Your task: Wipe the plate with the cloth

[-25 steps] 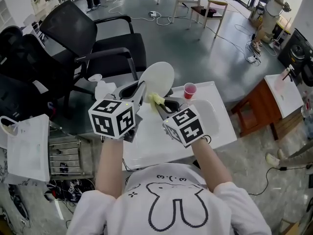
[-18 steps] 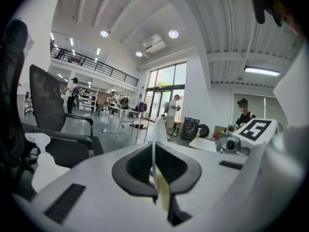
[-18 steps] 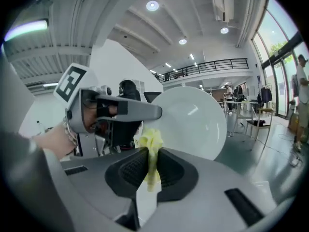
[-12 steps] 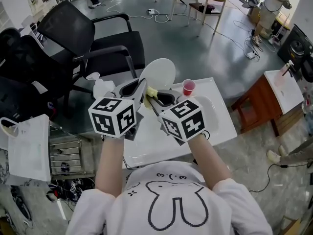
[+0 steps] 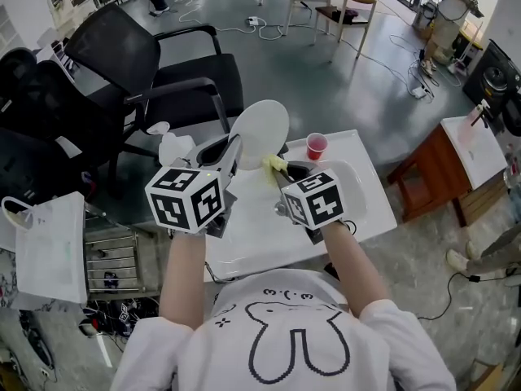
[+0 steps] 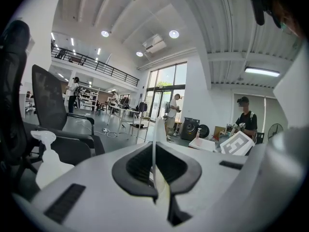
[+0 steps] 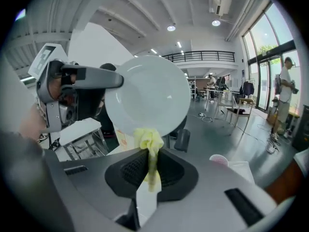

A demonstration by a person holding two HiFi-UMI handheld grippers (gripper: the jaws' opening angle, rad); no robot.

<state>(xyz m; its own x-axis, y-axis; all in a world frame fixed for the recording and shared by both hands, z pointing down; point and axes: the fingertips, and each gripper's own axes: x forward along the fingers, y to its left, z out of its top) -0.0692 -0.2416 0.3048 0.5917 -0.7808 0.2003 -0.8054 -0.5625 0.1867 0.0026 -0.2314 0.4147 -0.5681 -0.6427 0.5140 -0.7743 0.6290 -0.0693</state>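
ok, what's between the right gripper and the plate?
Only the cloth. The right gripper is shut on it, and its bunched end sits at the lower rim of the plate. The right gripper view shows it best.

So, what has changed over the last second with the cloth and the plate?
The right gripper, shut on the yellow cloth, swept it along the lower rim of the plate: first toward the left gripper, then back to the right side. The left gripper holds the plate as before; the red cup has not moved.
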